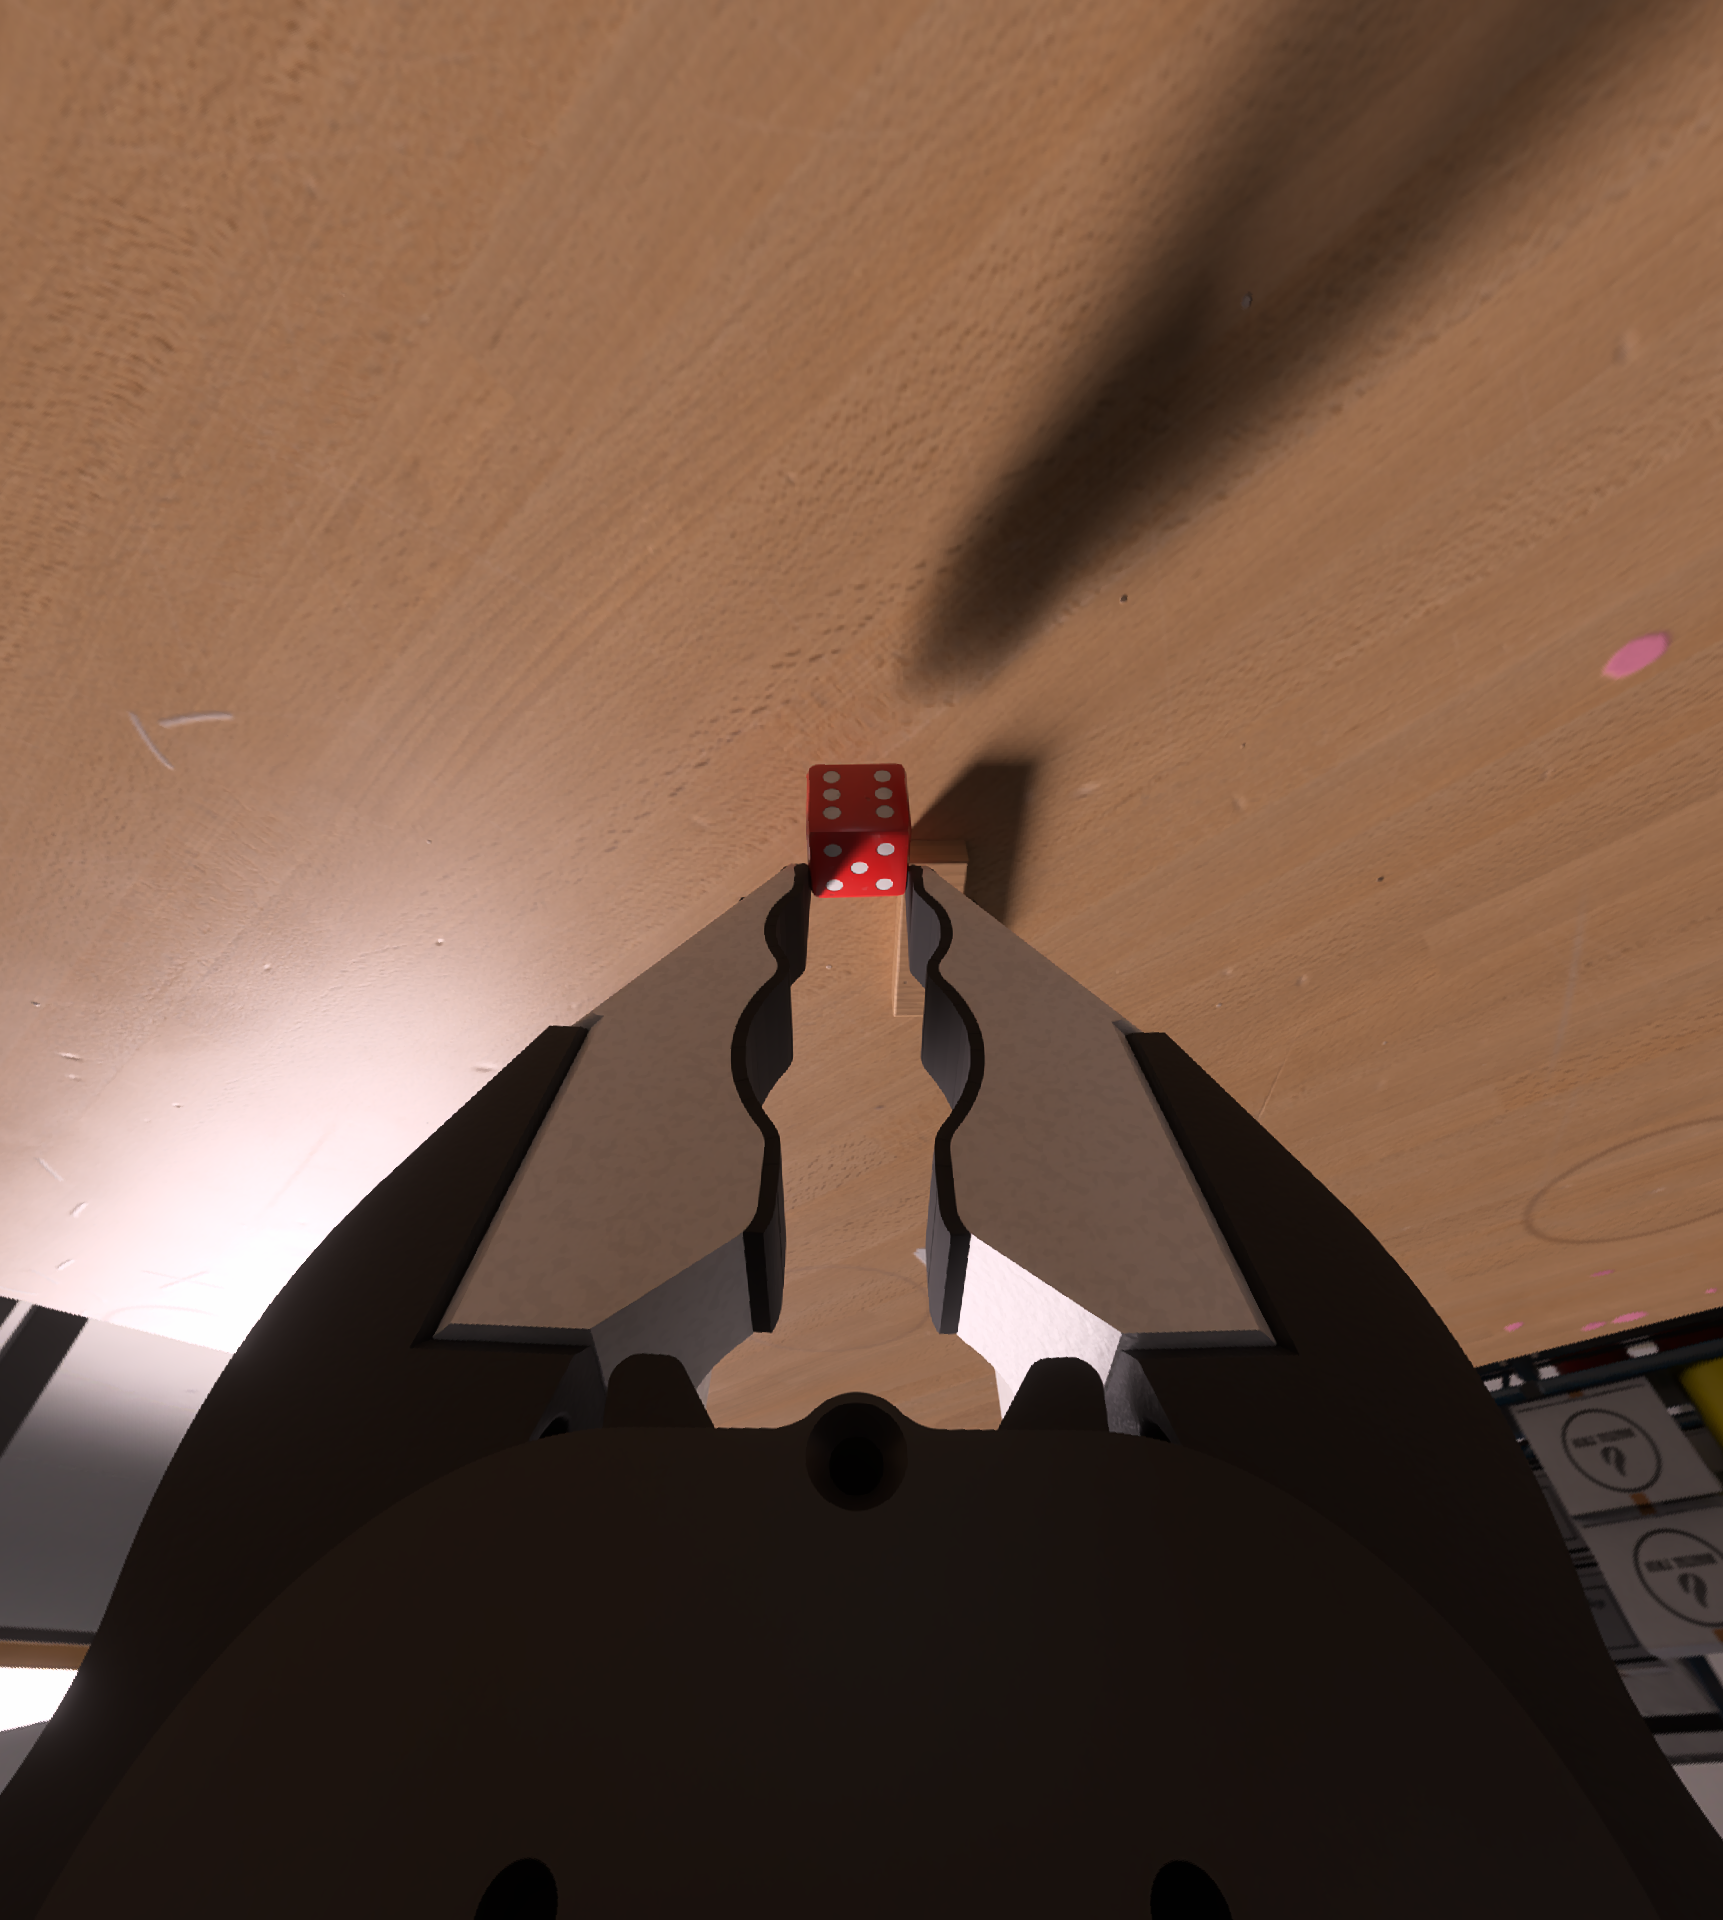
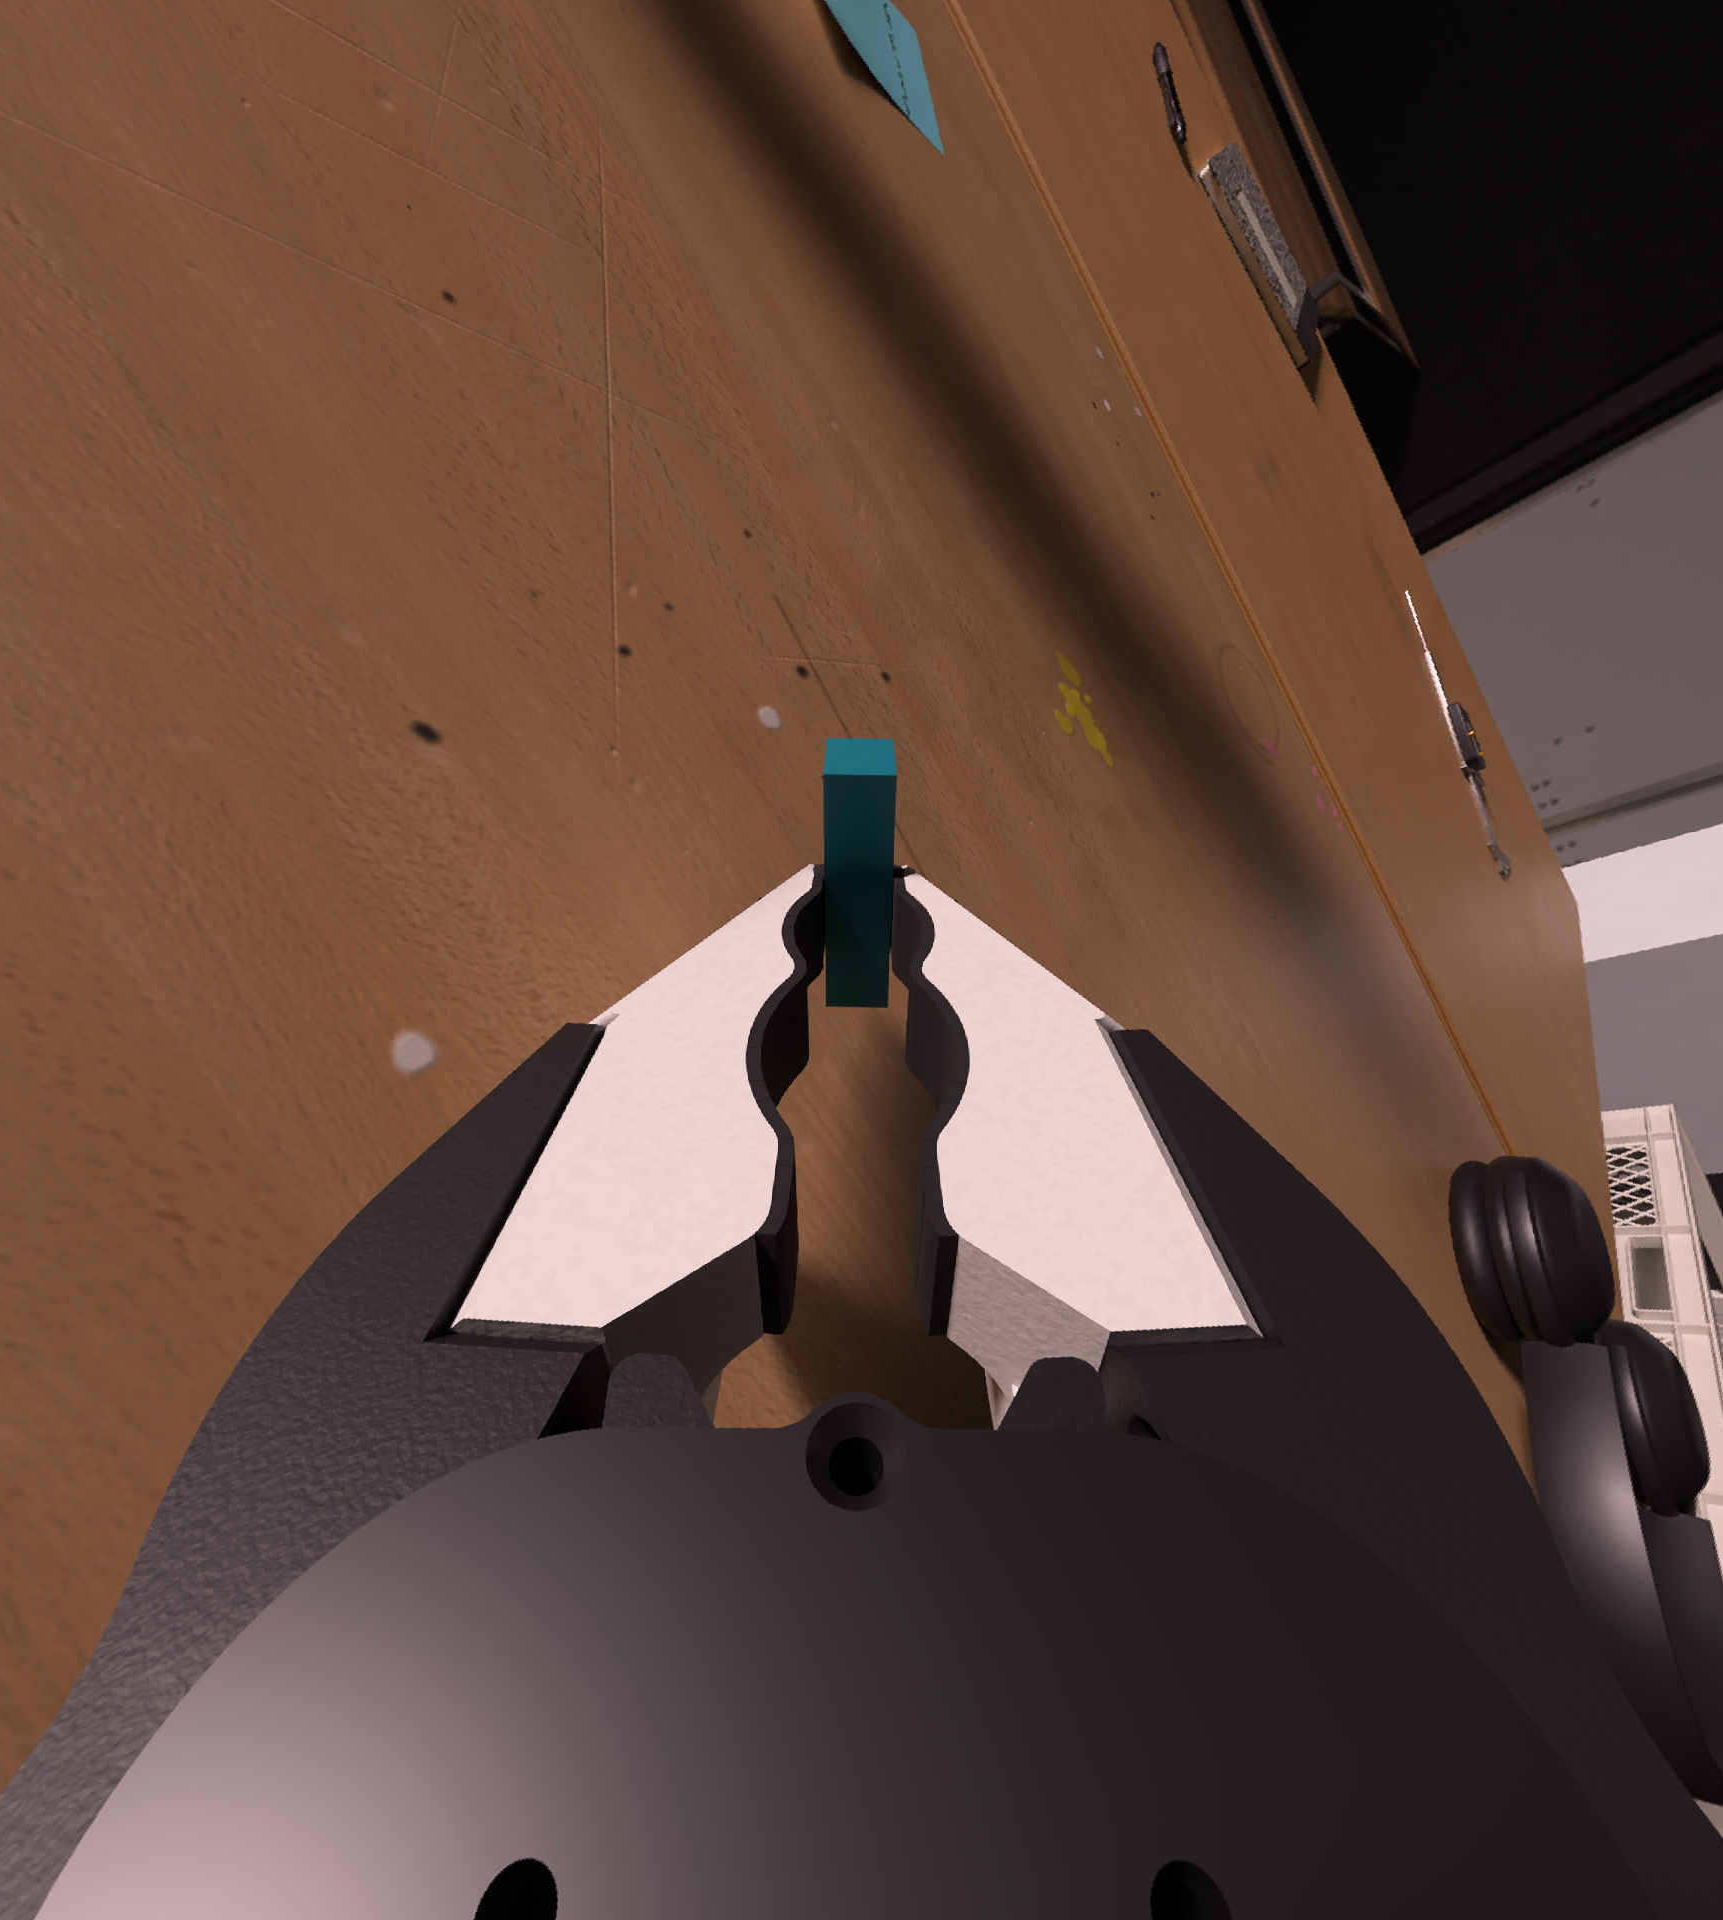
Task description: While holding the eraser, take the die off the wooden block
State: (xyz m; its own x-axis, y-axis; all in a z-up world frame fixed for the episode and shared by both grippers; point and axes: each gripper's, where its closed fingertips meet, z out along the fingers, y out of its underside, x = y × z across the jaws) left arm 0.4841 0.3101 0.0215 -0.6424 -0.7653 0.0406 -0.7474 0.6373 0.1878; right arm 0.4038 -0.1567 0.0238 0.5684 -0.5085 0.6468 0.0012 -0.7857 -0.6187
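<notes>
The right hand-held gripper (image 2: 857,873) has its half of the job in hand — its fingertips are closed on the teal eraser (image 2: 858,831), which stands on end between them and pokes out past the tips, above bare tabletop (image 2: 317,520) not far from the edge that runs along the right of that view. The left hand-held gripper (image 1: 857,878) has its tips drawn in against the two sides of the red die (image 1: 858,829), seemingly pinching it. The wooden block (image 1: 914,935) lies just behind and below, its pale edge showing beside the right finger; whether the die sits on it or has just cleared it cannot be told. What seems left — carrying the die well clear of the block, the eraser held all the while.
</notes>
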